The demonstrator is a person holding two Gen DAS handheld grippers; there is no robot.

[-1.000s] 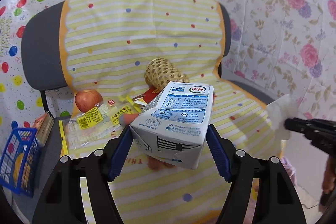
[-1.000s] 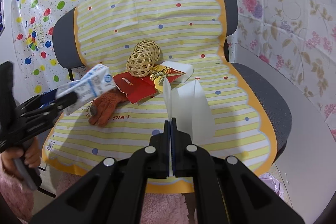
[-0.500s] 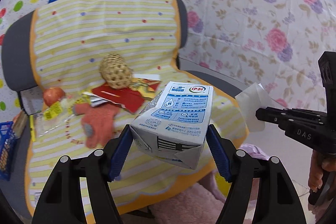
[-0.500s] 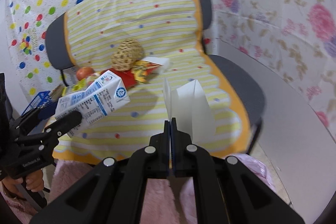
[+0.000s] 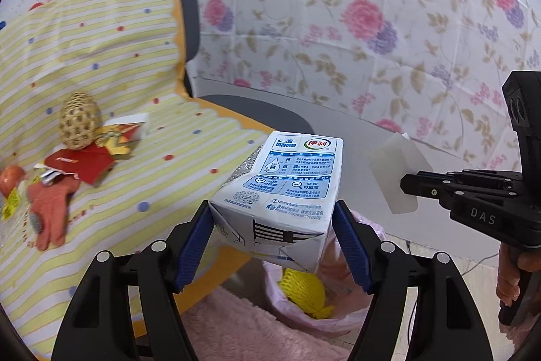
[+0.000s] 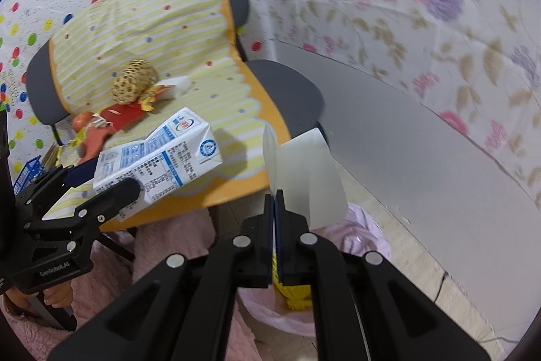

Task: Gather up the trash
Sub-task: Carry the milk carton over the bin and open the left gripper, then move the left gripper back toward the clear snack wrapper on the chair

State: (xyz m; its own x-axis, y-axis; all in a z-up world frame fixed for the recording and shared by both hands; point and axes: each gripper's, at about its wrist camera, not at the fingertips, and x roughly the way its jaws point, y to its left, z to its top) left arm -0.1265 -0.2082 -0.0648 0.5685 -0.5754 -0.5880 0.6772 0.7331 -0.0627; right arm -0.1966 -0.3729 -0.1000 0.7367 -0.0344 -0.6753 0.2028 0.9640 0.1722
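Trash is hanging over a pink-lined bin point(image 5: 338, 320) beside the grey chair point(image 5: 257, 114) draped in yellow striped cloth point(image 5: 101, 56): a white-and-blue milk carton point(image 5: 284, 188) is sitting clamped between the left gripper's point(image 5: 274, 239) blue pads point(image 5: 194, 242), and a translucent white wrapper point(image 6: 311, 171) is sticking up from the right gripper's point(image 6: 274, 202) tightly closed tips.

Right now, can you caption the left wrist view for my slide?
Left hand-held gripper carries a milk carton above the pink-lined trash bin, beside the right hand-held gripper pinching white paper.
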